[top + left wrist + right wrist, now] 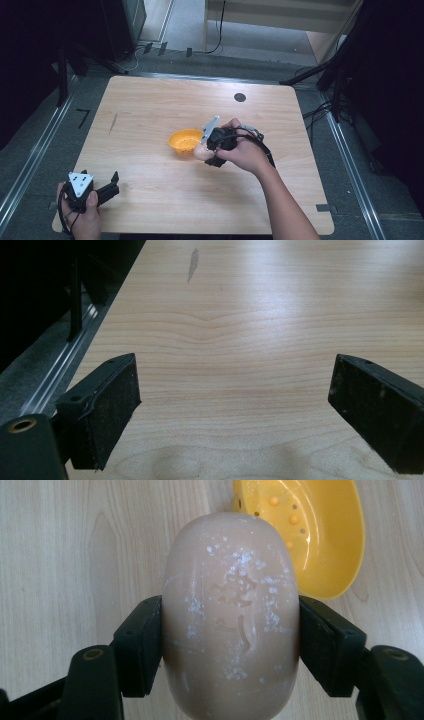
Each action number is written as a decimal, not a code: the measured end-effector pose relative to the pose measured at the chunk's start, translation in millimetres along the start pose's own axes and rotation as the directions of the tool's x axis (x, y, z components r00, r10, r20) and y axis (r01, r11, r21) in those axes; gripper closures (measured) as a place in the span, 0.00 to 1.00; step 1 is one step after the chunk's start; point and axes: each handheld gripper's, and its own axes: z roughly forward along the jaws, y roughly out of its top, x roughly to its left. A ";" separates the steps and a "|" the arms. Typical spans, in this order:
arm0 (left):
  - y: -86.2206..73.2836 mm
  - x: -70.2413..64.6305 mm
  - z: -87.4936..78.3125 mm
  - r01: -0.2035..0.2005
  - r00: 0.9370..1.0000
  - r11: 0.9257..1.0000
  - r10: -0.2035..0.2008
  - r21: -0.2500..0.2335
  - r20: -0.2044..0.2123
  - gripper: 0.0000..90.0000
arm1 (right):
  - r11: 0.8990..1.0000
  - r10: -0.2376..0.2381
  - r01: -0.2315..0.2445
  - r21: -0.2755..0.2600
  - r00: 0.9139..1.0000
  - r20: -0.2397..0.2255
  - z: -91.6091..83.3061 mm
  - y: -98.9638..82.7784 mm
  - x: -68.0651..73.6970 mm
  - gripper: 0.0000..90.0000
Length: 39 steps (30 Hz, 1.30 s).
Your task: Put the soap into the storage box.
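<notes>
A beige oval soap bar (pixel 231 615) is clamped in the right tool (pixel 210 152), both pads pressed flat on its long sides; embossed marks & white flecks are seen on its top face in the right gripper view. The bar is held above the wooden table (pixel 150 110), just beside a yellow soap dish (pixel 186 141) w/ raised dots inside; in the high view the bar sits at the dish's near-right rim, contact can't be told. The left tool (pixel 111 184) is rested near the table's front-left corner, well apart from the dish, jaws wide apart w/ nothing btwn them, bare wood grain beyond. A dark round mark (pixel 240 97) is seen toward the table's far edge.
</notes>
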 end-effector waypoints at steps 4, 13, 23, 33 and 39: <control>0.0 0.2 0.1 0.001 1.000 1.000 -0.001 -0.001 0.004 0.08 | 1.000 -0.008 0.008 0.002 1.000 -0.001 3.6 4.9 -5.8 0.37; 0.2 0.4 0.1 0.000 1.000 1.000 0.000 0.001 0.007 0.08 | 1.000 -0.008 0.008 -0.019 1.000 -0.015 4.8 13.6 -15.6 0.37; 0.1 0.7 0.2 0.005 1.000 1.000 -0.005 -0.003 0.008 0.08 | 0.999 -0.042 0.041 -0.025 0.998 -0.040 11.2 26.7 -28.2 0.37; 0.0 1.9 0.2 0.014 1.000 1.000 -0.014 -0.004 0.014 0.08 | 0.994 -0.107 0.107 -0.002 0.993 -0.046 22.2 43.0 -36.4 0.37; 0.1 2.1 0.3 0.017 1.000 1.000 -0.017 -0.004 0.014 0.08 | 0.993 -0.115 0.115 0.000 0.992 -0.057 26.5 48.1 -42.1 0.37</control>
